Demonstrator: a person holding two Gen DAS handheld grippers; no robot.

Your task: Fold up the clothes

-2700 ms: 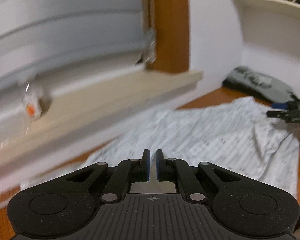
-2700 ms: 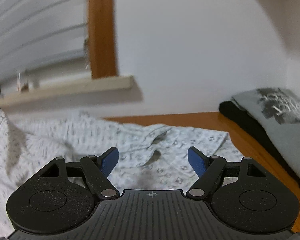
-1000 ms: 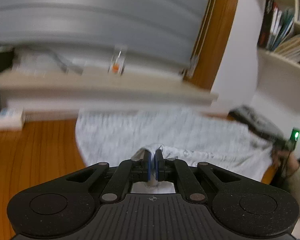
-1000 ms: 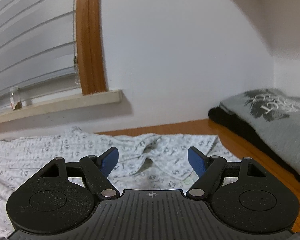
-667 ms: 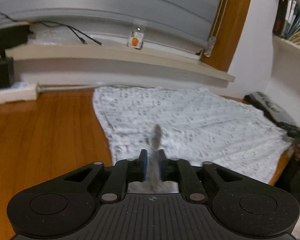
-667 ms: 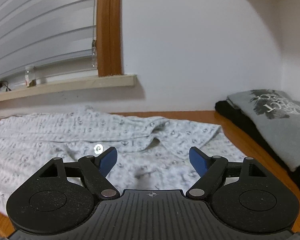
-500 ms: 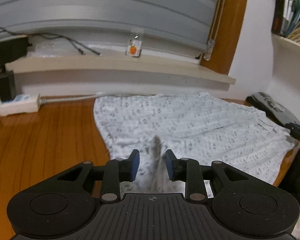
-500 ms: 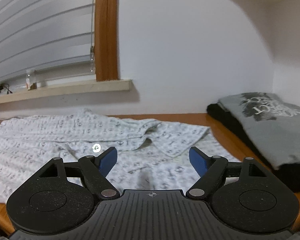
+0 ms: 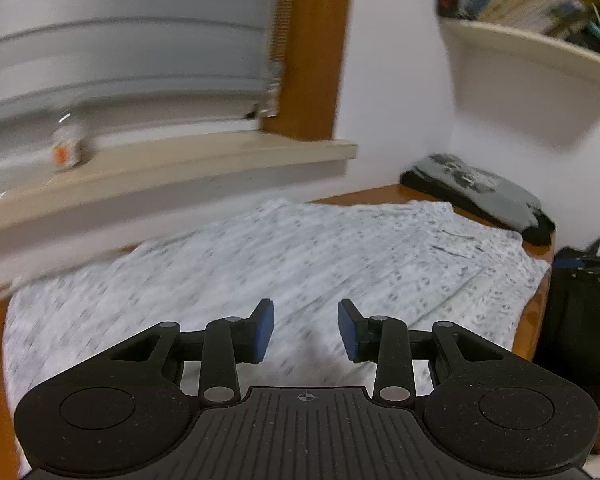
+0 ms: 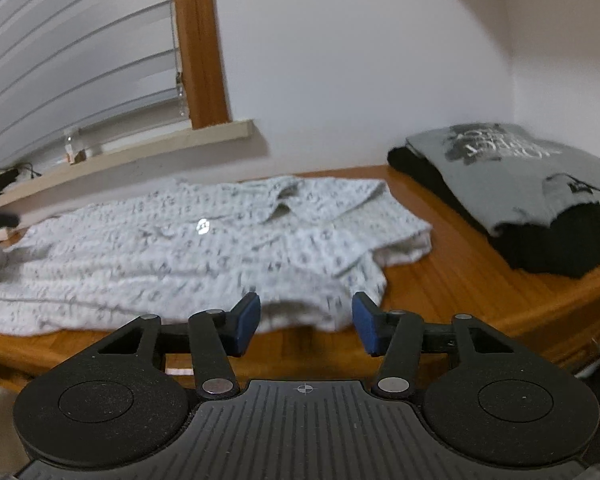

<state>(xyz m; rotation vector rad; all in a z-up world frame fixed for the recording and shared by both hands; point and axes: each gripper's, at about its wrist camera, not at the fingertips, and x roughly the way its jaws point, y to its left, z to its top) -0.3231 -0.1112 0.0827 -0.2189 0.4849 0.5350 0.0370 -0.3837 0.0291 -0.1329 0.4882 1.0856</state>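
Note:
A white shirt (image 9: pixel 300 256) with a small grey print lies spread on the wooden table (image 10: pixel 452 280); its collar (image 10: pixel 284 196) is toward the far side. My left gripper (image 9: pixel 305 330) hovers over the shirt's middle. Its jaws are opening, and between the blue pads (image 9: pixel 265 330) there is only the cloth below. My right gripper (image 10: pixel 306 324) sits low at the table's near edge, facing the shirt's (image 10: pixel 204 256) near hem. Its jaws are closing. The hem shows in the gap just ahead of the pads (image 10: pixel 247 322), which do not press on it.
A folded grey T-shirt (image 10: pixel 512 168) on black clothes sits at the table's right end, also in the left wrist view as the folded pile (image 9: pixel 476 188). A window sill (image 9: pixel 172 164) with a small bottle (image 9: pixel 66 148) runs behind. A bookshelf (image 9: pixel 532 52) hangs above right.
The left gripper let go of the pinched shirt fold, opened, and swung right over the shirt. The right gripper drew back to the shirt's near hem and its jaws narrowed.

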